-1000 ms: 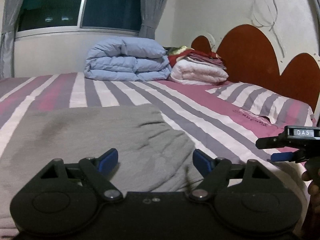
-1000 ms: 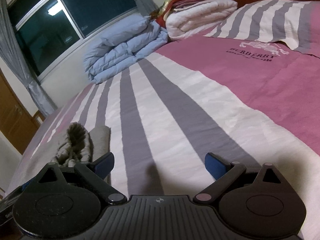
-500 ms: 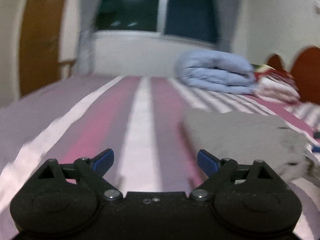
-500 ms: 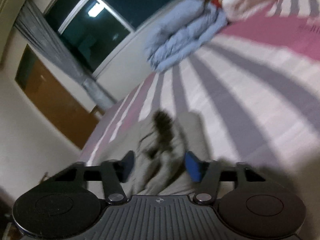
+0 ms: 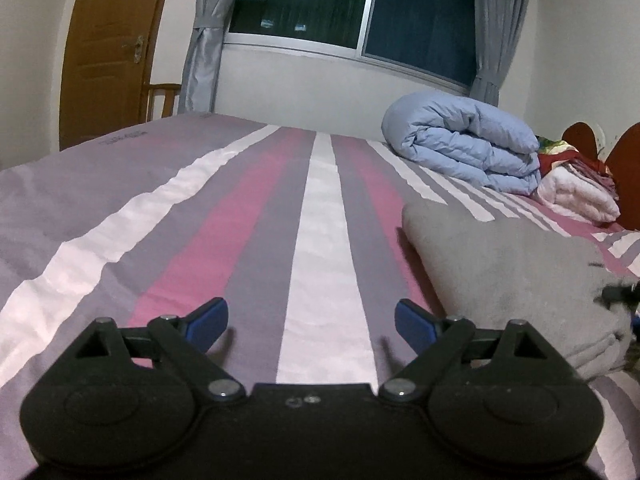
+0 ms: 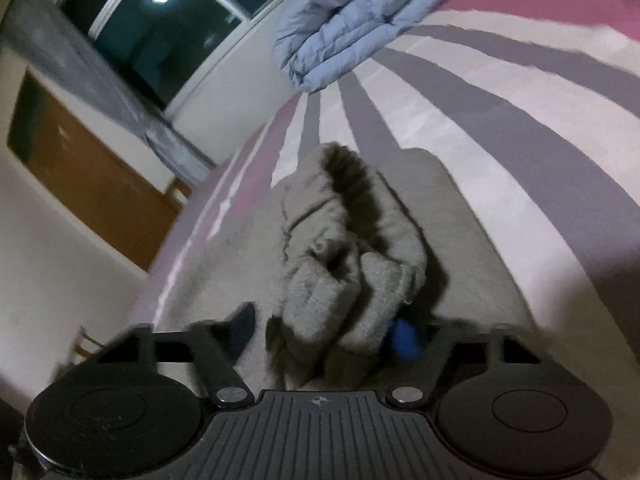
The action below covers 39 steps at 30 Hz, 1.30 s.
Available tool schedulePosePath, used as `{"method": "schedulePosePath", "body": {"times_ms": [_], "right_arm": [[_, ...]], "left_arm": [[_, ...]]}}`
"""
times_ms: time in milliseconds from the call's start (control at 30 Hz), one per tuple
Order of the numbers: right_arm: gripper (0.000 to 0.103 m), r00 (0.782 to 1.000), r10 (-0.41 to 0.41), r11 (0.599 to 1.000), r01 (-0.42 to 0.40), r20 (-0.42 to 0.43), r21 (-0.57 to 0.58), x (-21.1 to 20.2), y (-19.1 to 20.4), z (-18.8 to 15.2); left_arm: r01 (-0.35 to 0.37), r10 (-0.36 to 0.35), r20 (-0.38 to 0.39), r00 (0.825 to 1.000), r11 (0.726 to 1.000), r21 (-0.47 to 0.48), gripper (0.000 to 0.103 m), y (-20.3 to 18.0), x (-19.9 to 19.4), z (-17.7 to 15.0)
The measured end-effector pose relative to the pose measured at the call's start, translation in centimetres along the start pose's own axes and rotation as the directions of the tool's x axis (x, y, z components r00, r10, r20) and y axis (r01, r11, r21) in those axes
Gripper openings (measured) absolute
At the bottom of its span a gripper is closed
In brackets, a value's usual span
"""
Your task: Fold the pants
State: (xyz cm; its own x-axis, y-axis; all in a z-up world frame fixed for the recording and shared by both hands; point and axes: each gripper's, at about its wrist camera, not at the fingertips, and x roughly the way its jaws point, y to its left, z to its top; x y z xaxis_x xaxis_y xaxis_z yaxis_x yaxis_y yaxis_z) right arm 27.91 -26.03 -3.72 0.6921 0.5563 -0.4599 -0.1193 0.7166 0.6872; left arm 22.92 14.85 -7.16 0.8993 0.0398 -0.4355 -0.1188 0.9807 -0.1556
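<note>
Bunching between the right tool's (image 6: 324, 334) closing jaws, a thick fold of the grey pants (image 6: 352, 248) hides most of the blue pads; whether they press yet is unclear in the blur. The pants lie on the striped bed (image 5: 320, 240), their near end cut off. The left tool (image 5: 310, 322) gapes wide and empty over bare sheet, pants just beside it, open room toward the blue quilt (image 5: 464, 148).

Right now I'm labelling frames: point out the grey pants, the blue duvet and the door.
grey pants (image 6: 352, 280): right wrist view, bunched fabric.
blue duvet (image 5: 464, 140): left wrist view, middle of the folded roll.
door (image 5: 108, 52): left wrist view, wooden panel.
</note>
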Motion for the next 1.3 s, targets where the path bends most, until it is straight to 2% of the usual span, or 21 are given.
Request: {"method": "schedulePosePath", "body": {"times_ms": [100, 200, 267, 300, 333, 367, 433, 533, 633, 700, 733, 767, 833, 900, 1000, 1067, 1200, 1300], "right_arm": [[0.042, 0.992, 0.09, 0.996, -0.09, 0.086, -0.004, -1.9, 1.1, 1.3], [0.041, 0.983, 0.091, 0.996, -0.091, 0.161, -0.005, -3.4, 0.6, 2.0], [0.041, 0.991, 0.012, 0.998, -0.021, 0.131, 0.064, -2.2, -2.2, 1.9], [0.041, 0.997, -0.04, 0.993, 0.033, 0.068, 0.111, -0.8, -4.1, 1.7], [0.041, 0.999, -0.048, 0.991, 0.044, 0.025, 0.129, 0.0, -5.3, 1.3], [0.041, 0.999, -0.025, 0.993, 0.02, 0.04, 0.119, -0.1, -5.7, 1.0], [0.041, 0.998, -0.025, 0.997, 0.021, 0.049, 0.076, -0.7, -5.2, 0.9], [0.042, 0.996, 0.005, 0.997, -0.012, 0.094, 0.073, -1.3, -4.8, 1.0], [0.045, 0.998, -0.044, 0.997, 0.041, 0.036, 0.064, -0.1, -4.9, 0.8], [0.055, 0.998, -0.034, 0.999, 0.032, 0.051, 0.036, -1.3, -4.2, 0.9], [0.072, 0.997, -0.037, 0.999, 0.036, 0.067, 0.016, -1.9, -3.8, 0.9], [0.082, 0.995, -0.046, 0.999, 0.047, 0.083, -0.01, -2.4, -3.3, 0.9], [0.082, 0.99, -0.056, 0.994, 0.068, 0.131, -0.089, -4.7, -2.4, -0.1], [0.082, 0.979, -0.09, 0.977, 0.122, 0.182, -0.175, -7.0, -1.5, -1.4], [0.087, 0.96, -0.12, 0.953, 0.183, 0.252, -0.243, -9.8, -0.9, -3.8], [0.094, 0.954, -0.135, 0.945, 0.205, 0.268, -0.256, -10.4, -0.8, -4.9], [0.094, 0.955, -0.134, 0.948, 0.201, 0.265, -0.247, -10.3, -0.7, -6.4], [0.094, 0.956, -0.127, 0.949, 0.195, 0.266, -0.247, -10.2, -0.9, -6.5]], "left_arm": [[0.001, -0.001, 0.001, 1.0, 1.0, -0.01, 0.084, 0.2, -0.1, -0.1], [-0.001, 0.001, 0.001, 1.0, 1.0, -0.009, 0.084, 0.2, -0.1, -0.1], [-0.006, 0.006, -0.002, 1.0, 1.0, 0.0, 0.084, 0.0, -0.1, -0.2], [-0.007, 0.007, -0.005, 1.0, 1.0, 0.006, 0.084, -0.1, 0.0, -0.2], [-0.01, 0.01, -0.007, 1.0, 1.0, 0.011, 0.084, -0.2, 0.0, -0.1], [-0.012, 0.012, -0.008, 1.0, 1.0, 0.015, 0.084, -0.3, 0.0, -0.1], [-0.013, 0.014, -0.014, 1.0, 1.0, 0.026, 0.084, -0.5, 0.2, -0.2], [-0.02, 0.02, -0.018, 1.0, 0.999, 0.046, 0.084, -0.8, 0.2, -0.3], [-0.026, 0.027, -0.014, 1.0, 0.998, 0.063, 0.084, -1.1, 0.0, -0.4], [-0.038, 0.039, -0.007, 0.999, 0.997, 0.066, 0.084, -1.2, -0.1, -0.4], [-0.047, 0.047, 0.0, 0.999, 0.997, 0.068, 0.084, -1.4, -0.4, -0.5], [-0.051, 0.05, 0.008, 0.999, 0.996, 0.071, 0.084, -1.6, -0.7, -0.5], [-0.039, 0.038, 0.014, 0.999, 0.997, 0.07, 0.084, -2.1, -1.5, -0.6], [-0.021, 0.02, 0.017, 1.0, 0.996, 0.081, 0.084, -3.0, -2.5, -0.9], [-0.011, 0.008, 0.019, 1.0, 0.993, 0.116, 0.085, -4.8, -3.8, -1.8], [0.012, -0.013, 0.007, 1.0, 0.995, 0.103, 0.085, -5.7, -4.7, -2.7], [0.047, -0.047, -0.004, 0.999, 0.987, 0.152, 0.085, -7.7, -5.8, -3.9], [0.058, -0.056, -0.015, 0.998, 0.98, 0.189, 0.085, -8.6, -5.3, -4.1]]}}
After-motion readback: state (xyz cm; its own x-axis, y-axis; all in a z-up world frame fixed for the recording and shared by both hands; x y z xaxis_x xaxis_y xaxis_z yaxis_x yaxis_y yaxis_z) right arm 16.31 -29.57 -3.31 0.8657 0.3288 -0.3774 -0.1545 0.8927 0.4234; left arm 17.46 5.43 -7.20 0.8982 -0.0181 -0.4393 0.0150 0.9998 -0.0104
